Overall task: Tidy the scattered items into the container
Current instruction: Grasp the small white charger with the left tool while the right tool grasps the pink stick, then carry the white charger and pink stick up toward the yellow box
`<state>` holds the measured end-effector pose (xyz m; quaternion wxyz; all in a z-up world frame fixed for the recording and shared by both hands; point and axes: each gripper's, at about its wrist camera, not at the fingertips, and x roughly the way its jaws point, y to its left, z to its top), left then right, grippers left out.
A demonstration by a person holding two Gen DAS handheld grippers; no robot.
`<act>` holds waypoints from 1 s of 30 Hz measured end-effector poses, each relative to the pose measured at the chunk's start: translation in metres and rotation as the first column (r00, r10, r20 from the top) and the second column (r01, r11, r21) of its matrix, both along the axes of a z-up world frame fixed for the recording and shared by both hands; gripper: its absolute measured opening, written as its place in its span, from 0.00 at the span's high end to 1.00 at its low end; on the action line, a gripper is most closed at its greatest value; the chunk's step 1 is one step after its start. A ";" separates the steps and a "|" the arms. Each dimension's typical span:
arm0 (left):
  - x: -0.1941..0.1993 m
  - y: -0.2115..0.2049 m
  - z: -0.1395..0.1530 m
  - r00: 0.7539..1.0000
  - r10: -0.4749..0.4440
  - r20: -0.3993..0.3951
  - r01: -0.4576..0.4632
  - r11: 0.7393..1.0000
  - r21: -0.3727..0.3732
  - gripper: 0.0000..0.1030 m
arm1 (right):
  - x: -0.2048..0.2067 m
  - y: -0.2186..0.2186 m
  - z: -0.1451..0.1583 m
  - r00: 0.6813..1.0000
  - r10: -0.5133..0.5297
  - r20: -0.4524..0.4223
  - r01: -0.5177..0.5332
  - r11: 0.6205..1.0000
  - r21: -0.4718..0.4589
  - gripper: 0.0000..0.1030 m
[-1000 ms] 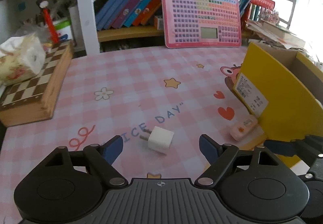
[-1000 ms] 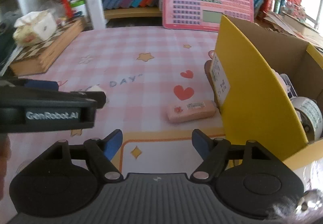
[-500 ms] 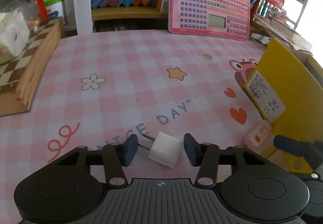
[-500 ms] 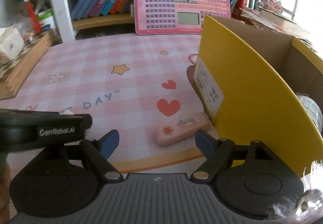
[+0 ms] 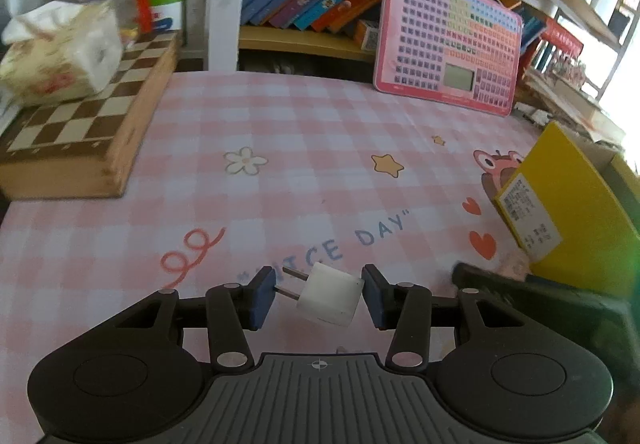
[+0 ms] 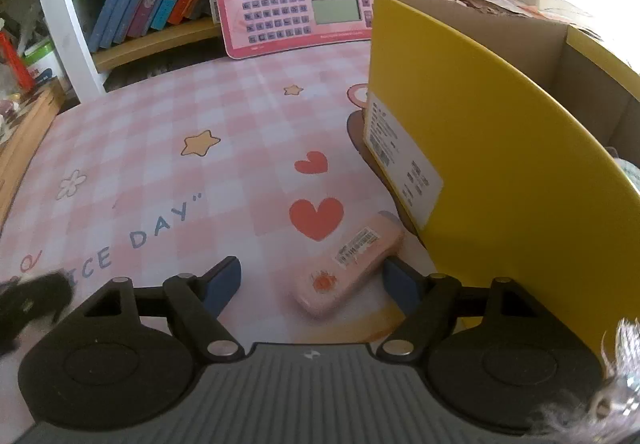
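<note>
Still unfinished: left gripper (image 5: 316, 298) clamped on white charger plug (image 5: 329, 299), prongs against one pad, not yet carried to yellow box (image 6: 520, 179). Right gripper (image 6: 312, 284) closing around pink case (image 6: 348, 264) on pink mat (image 6: 224, 123) just beside box wall, pads not pressing yet. Some item already inside box, partly hidden.

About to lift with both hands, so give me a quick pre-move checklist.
1. Left gripper shut on white charger plug: ok.
2. Plug square in the jaws: not ok, askew, prongs against one side.
3. Right gripper around pink case: ok, jaws closing, not yet pressing.
4. Yellow box open beside the case: ok.
5. Room left in the box: cannot tell.
</note>
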<state>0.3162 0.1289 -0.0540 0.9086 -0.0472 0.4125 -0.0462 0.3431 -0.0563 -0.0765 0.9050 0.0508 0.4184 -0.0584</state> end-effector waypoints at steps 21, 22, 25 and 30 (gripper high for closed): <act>-0.064 0.010 0.027 0.999 0.023 0.027 -0.021 0.997 -0.075 0.56 | -0.022 0.003 0.020 0.941 0.334 0.047 -0.336 0.940 0.058 0.78; -0.067 0.010 0.028 0.999 0.025 0.033 -0.022 0.997 -0.077 0.56 | -0.026 0.004 0.024 0.936 0.349 0.049 -0.352 0.934 0.065 0.78; -0.079 0.009 0.034 0.998 0.027 0.048 -0.023 0.996 -0.086 0.56 | -0.041 0.007 0.034 0.916 0.398 0.055 -0.401 0.913 0.076 0.78; -0.103 0.006 0.041 0.997 0.026 0.069 -0.019 0.995 -0.094 0.56 | -0.070 0.004 0.048 0.893 0.446 0.061 -0.449 0.890 0.075 0.78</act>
